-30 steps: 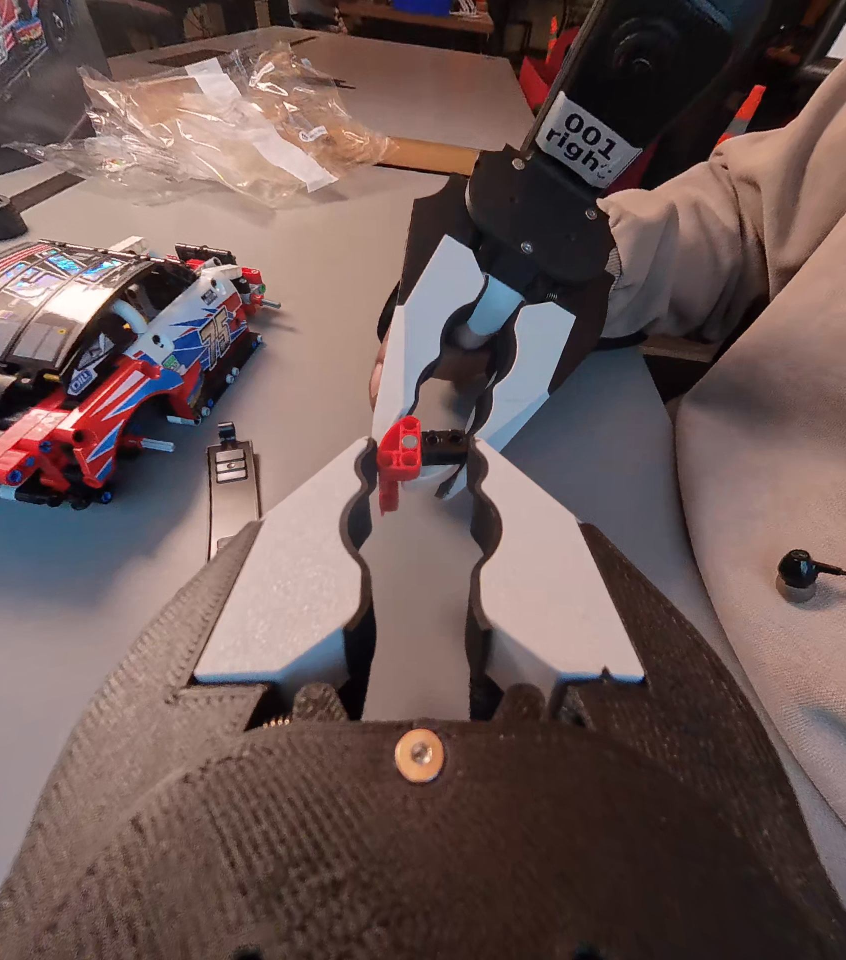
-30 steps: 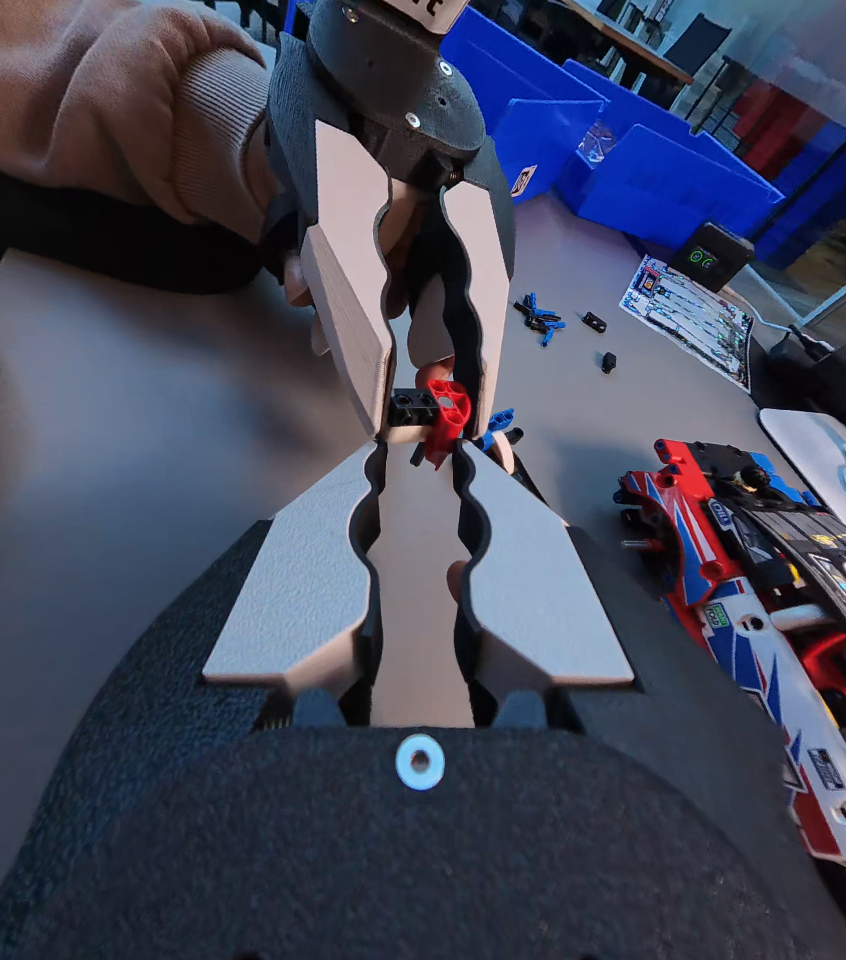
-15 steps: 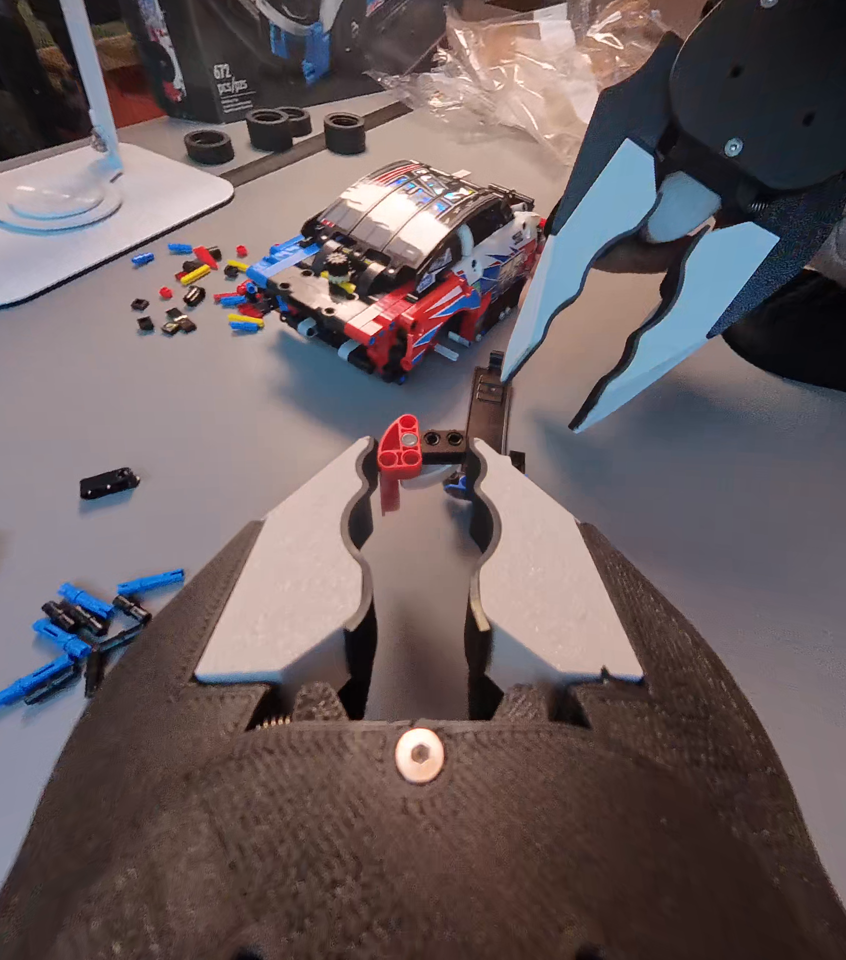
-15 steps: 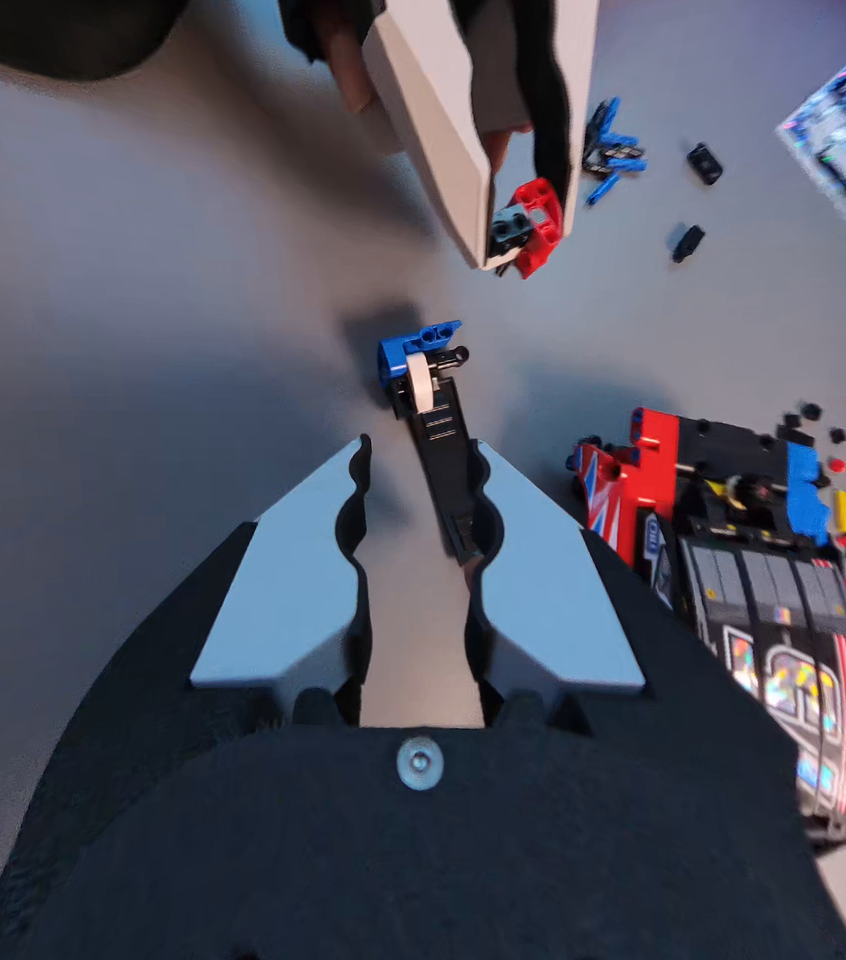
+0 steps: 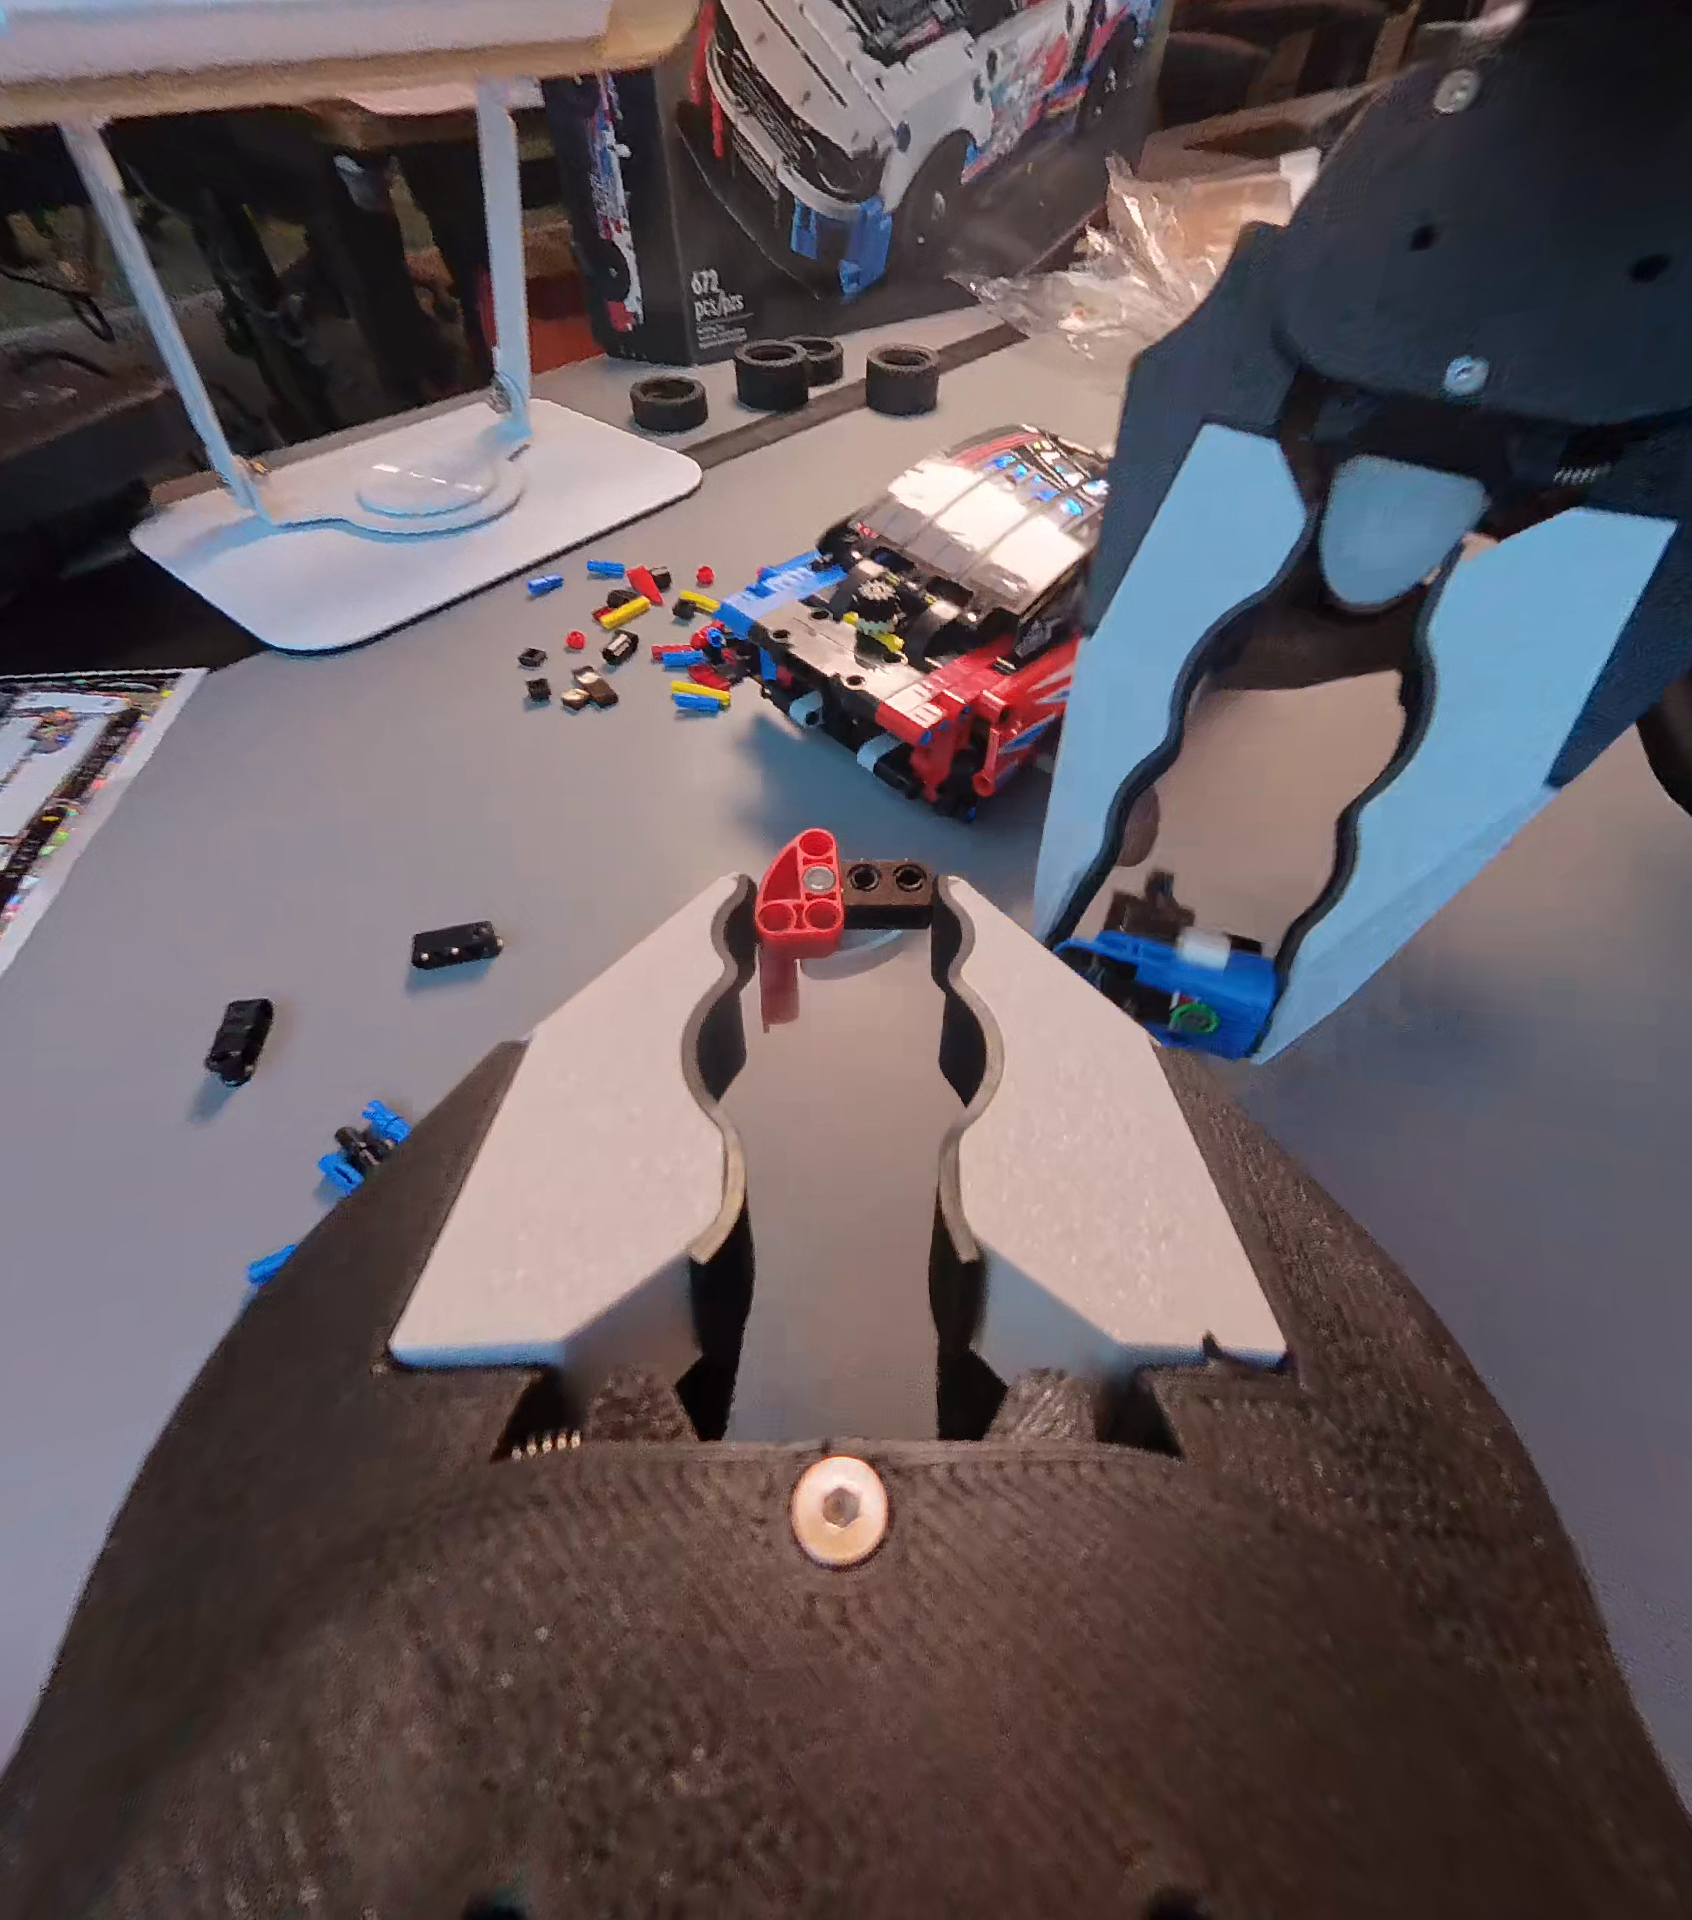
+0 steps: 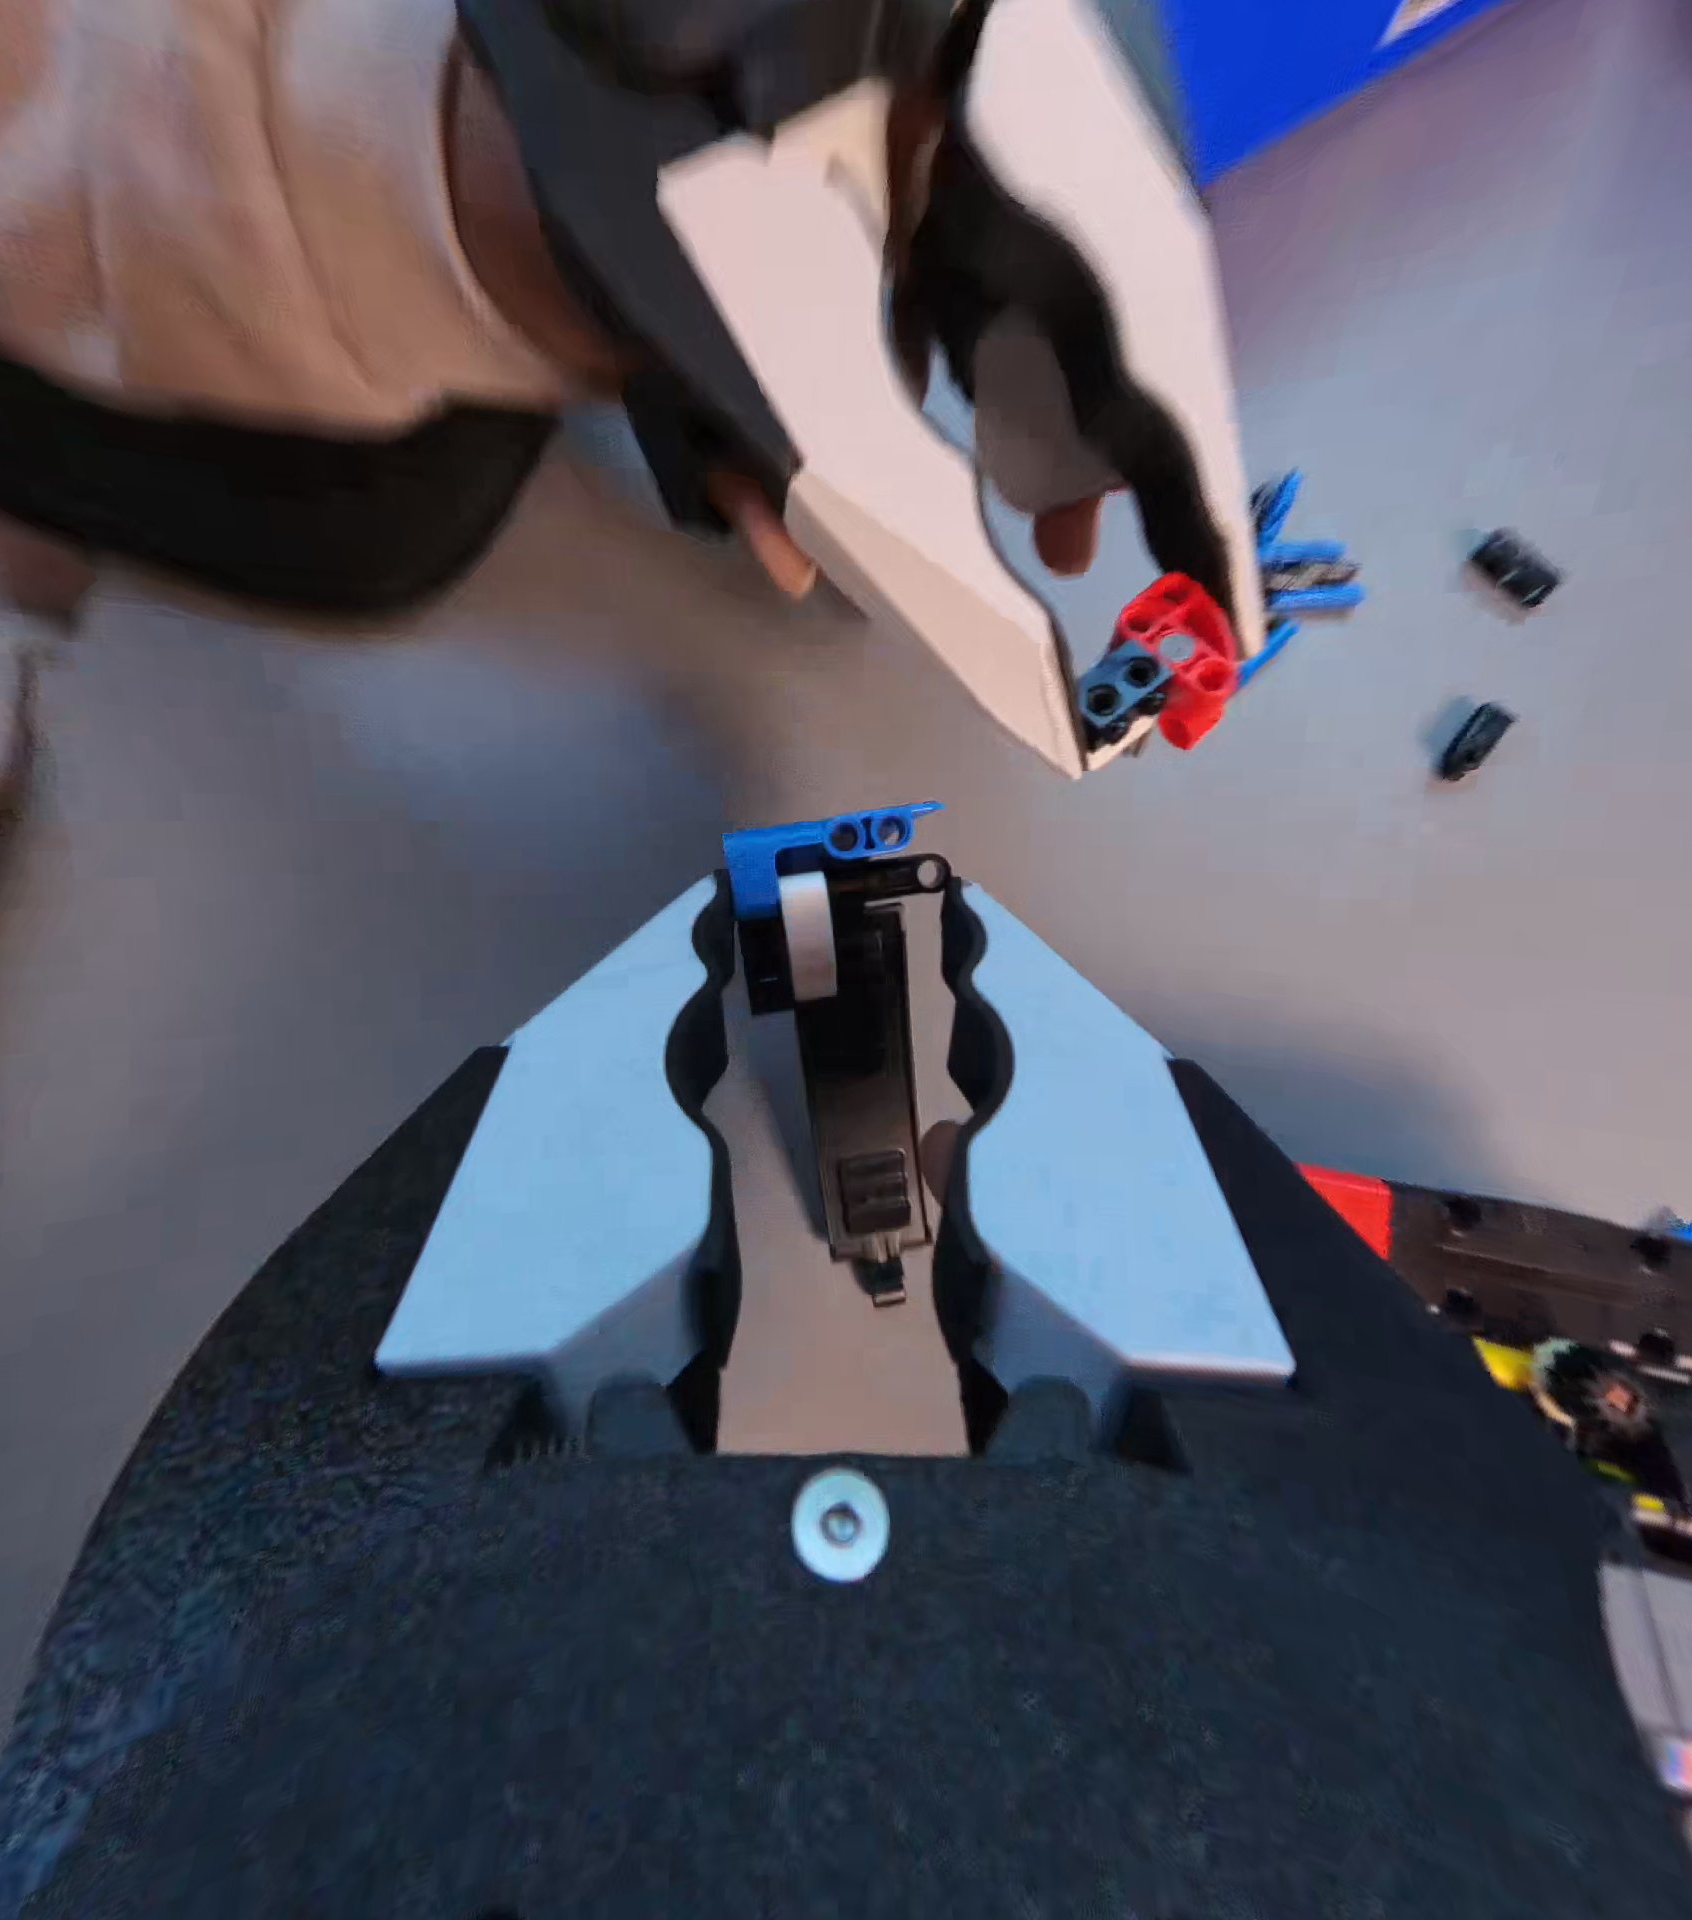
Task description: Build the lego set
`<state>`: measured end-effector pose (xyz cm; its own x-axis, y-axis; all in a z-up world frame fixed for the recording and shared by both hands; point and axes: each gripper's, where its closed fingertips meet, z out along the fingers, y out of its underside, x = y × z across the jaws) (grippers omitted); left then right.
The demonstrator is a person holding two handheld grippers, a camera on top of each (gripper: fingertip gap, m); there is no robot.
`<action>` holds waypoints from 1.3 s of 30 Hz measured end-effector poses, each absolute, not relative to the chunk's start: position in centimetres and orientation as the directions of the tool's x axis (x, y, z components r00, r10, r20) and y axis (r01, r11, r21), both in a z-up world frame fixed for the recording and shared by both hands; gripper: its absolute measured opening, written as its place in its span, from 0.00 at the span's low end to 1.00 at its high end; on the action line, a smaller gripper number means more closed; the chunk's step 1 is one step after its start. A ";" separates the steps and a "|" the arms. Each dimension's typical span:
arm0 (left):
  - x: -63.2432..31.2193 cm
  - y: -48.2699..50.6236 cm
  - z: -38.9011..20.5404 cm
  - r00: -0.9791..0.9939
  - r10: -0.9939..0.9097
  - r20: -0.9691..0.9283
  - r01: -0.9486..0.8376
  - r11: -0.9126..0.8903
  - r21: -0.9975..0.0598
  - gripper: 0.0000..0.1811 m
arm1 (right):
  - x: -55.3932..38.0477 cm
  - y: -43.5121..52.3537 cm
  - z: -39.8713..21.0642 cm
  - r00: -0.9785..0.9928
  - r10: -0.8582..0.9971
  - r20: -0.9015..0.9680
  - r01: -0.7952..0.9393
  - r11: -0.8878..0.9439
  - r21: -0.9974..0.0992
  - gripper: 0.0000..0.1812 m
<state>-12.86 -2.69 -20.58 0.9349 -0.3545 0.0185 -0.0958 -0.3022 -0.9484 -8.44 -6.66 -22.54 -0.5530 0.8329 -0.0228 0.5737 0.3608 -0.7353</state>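
While the left hand-held gripper (image 5: 837, 914) pinches a small red-and-black sub-assembly (image 5: 837, 894) at its very tips, the right hand-held gripper (image 6: 837, 904) stands spread over a long black piece with a blue end (image 6: 847, 997) that lies on the grey bench (image 5: 406, 831). Holding the small piece by its outermost end leaves its pin holes facing forward and uncovered, which I judge is meant to keep them free for joining. Its black beam runs crosswise between the fingertips, and the red part hangs down on the left side. In the right wrist view the long piece lies lengthwise in the gap between the open jaws, its blue end with the white round part pointing away from the camera and its narrow black tail pointing back toward the gripper body; neither finger clearly touches it. From the left wrist view the same blue end (image 5: 1174, 987) sits on the bench just between the right gripper's fingertips, close beside the left gripper. That straddling pose looks like preparation for a grasp across the short width. Farther off, the partly built car (image 5: 935, 623) rests on the bench with loose small parts (image 5: 624, 634) scattered beside it.
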 end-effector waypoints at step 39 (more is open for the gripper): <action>-3.6 -5.5 -23.2 0.735 -0.678 -0.019 -0.289 -0.287 -0.913 0.17 | 2.4 1.1 -26.8 -0.573 0.819 -0.027 0.792 0.545 -0.275 0.17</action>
